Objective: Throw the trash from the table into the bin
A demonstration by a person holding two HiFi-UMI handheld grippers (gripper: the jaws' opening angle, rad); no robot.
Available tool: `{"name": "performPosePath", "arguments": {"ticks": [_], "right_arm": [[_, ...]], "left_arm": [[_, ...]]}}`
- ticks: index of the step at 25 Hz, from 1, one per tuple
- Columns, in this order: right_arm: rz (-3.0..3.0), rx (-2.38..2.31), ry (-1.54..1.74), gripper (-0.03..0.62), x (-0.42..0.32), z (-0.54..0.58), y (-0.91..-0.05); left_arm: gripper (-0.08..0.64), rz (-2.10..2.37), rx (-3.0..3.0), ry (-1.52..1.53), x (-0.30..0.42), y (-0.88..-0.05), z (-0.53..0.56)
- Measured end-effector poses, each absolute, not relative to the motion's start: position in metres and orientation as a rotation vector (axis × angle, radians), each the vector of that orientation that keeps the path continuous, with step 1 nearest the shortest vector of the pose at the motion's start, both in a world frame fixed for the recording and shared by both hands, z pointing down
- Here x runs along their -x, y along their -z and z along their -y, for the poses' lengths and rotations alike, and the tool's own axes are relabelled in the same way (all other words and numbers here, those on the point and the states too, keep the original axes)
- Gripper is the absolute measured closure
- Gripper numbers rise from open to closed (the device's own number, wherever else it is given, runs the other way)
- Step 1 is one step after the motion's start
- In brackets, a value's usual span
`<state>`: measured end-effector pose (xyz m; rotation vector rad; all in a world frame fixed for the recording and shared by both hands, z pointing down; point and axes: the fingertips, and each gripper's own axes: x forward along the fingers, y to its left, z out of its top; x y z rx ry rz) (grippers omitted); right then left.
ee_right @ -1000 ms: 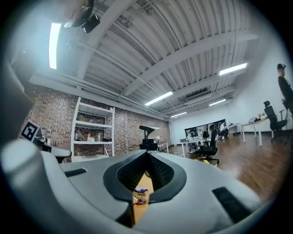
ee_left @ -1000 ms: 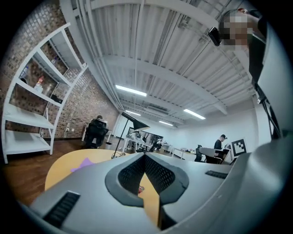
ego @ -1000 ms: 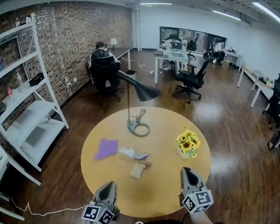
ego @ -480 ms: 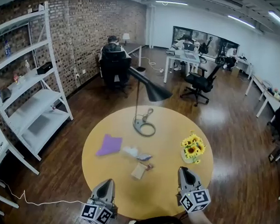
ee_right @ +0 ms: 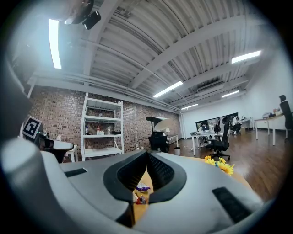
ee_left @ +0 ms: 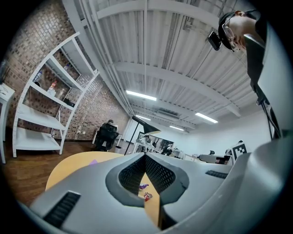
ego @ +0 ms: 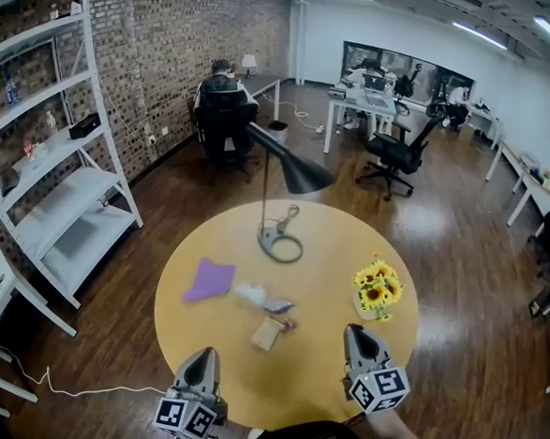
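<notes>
On the round wooden table (ego: 220,377) lie a purple paper (ego: 210,278), a crumpled white wrapper with a purple end (ego: 260,298) and a small tan packet with a red bit (ego: 270,332). My left gripper (ego: 202,356) is shut and empty at the table's near left edge. My right gripper (ego: 355,333) is shut and empty at the near right. In the left gripper view the wrapper pieces (ee_left: 144,187) show past the jaws; the right gripper view shows the same scraps (ee_right: 141,188). No bin is in view.
A black desk lamp (ego: 286,180) stands at the table's far side. A vase of sunflowers (ego: 374,288) is right of the trash. A white shelf unit (ego: 51,173) stands left. A seated person (ego: 222,105) and office chairs are farther back.
The view has shifted a little. My right gripper has drifted slightly left and closer to the near edge. The left gripper and the trash stay put.
</notes>
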<state>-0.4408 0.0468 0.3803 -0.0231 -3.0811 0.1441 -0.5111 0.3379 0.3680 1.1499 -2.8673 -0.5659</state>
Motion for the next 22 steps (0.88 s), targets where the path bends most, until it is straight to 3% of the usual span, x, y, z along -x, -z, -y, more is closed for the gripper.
{"name": "performPosePath", "arguments": {"ticks": [7, 10, 12, 20, 21, 22], "right_arm": [[3.05, 0.08, -0.157, 0.587, 0.459, -0.048, -0.398], [3.007, 0.148, -0.157, 0.408, 0.471, -0.055, -0.41], [2.976, 0.188, -0.146, 0.38, 0.477, -0.061, -0.417], [2.815, 0.281, -0.04, 0.373, 0.511, -0.072, -0.468], [2.772, 0.308, -0.028, 0.31, 0.517, -0.076, -0.481], [2.729, 0.337, -0.014, 0.287, 0.522, -0.081, -0.495]], "left_arm": [[0.557, 2.868, -1.106, 0.537, 0.518, -0.376, -0.336], [0.557, 2.867, -1.078, 0.535, 0.523, -0.382, -0.337], [0.557, 2.875, -1.056, 0.528, 0.524, -0.384, -0.338], [0.557, 2.841, -1.005, 0.48, 0.532, -0.401, -0.327], [0.557, 2.832, -0.998, 0.468, 0.534, -0.406, -0.326], [0.557, 2.825, -0.989, 0.458, 0.535, -0.41, -0.325]]}}
